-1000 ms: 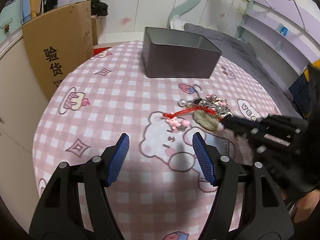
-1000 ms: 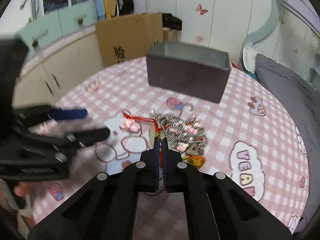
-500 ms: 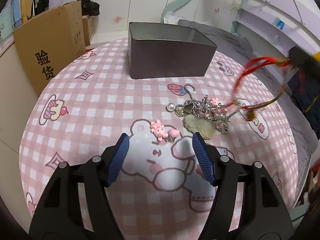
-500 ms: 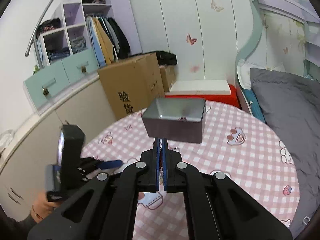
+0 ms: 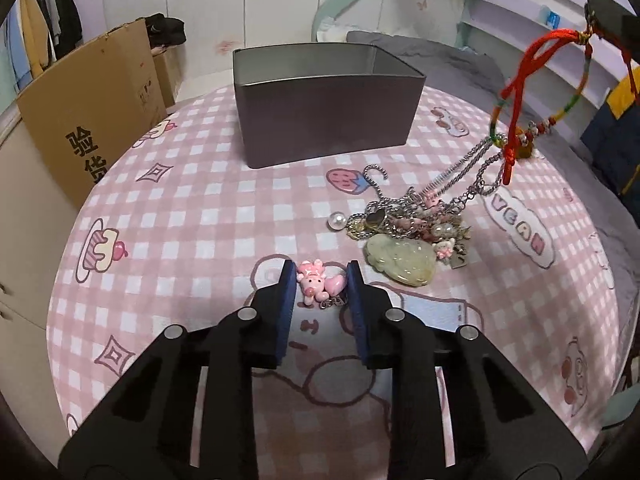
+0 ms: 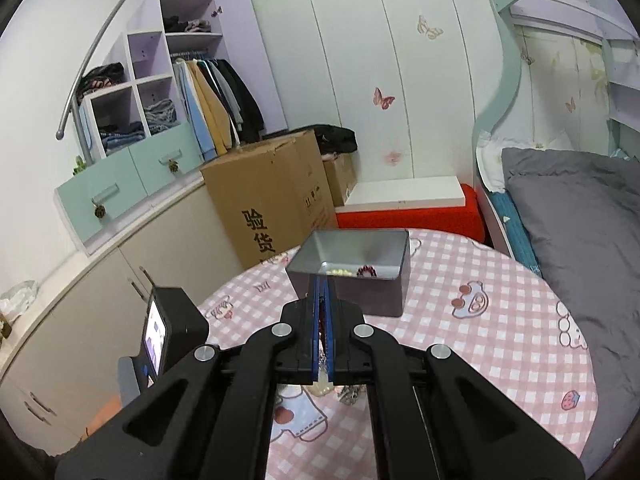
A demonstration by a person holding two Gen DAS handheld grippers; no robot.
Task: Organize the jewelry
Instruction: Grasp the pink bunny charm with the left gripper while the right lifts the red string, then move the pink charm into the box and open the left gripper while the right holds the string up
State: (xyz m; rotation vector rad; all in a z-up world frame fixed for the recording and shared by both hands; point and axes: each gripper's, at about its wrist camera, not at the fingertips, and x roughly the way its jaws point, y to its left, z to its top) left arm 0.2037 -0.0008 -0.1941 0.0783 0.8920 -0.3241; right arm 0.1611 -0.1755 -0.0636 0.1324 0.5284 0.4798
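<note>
In the left wrist view my left gripper [image 5: 321,274] has its jaws narrowed around a pink pig charm [image 5: 316,282] lying on the pink checked tablecloth [image 5: 192,232]; contact is unclear. My right gripper [image 6: 322,280], seen at the upper right of the left wrist view [image 5: 600,32], is shut on a red cord bracelet [image 5: 528,60] and holds it high, with silver chains [image 5: 464,172] trailing to the jewelry pile [image 5: 412,220]. A jade pendant [image 5: 400,260] lies by the pile. The grey tin box [image 5: 324,100] stands behind; it holds some pieces [image 6: 360,270].
A loose pearl [image 5: 336,221] lies left of the pile. A cardboard box [image 5: 92,108] stands off the table's left edge. A grey bed [image 6: 580,220] is to the right. A phone on the left gripper [image 6: 156,332] shows in the right wrist view.
My right gripper has lifted the red cord bracelet off the pile, dragging chains up. My left gripper has moved forward over the pink pig charm and narrowed its jaws around it.
</note>
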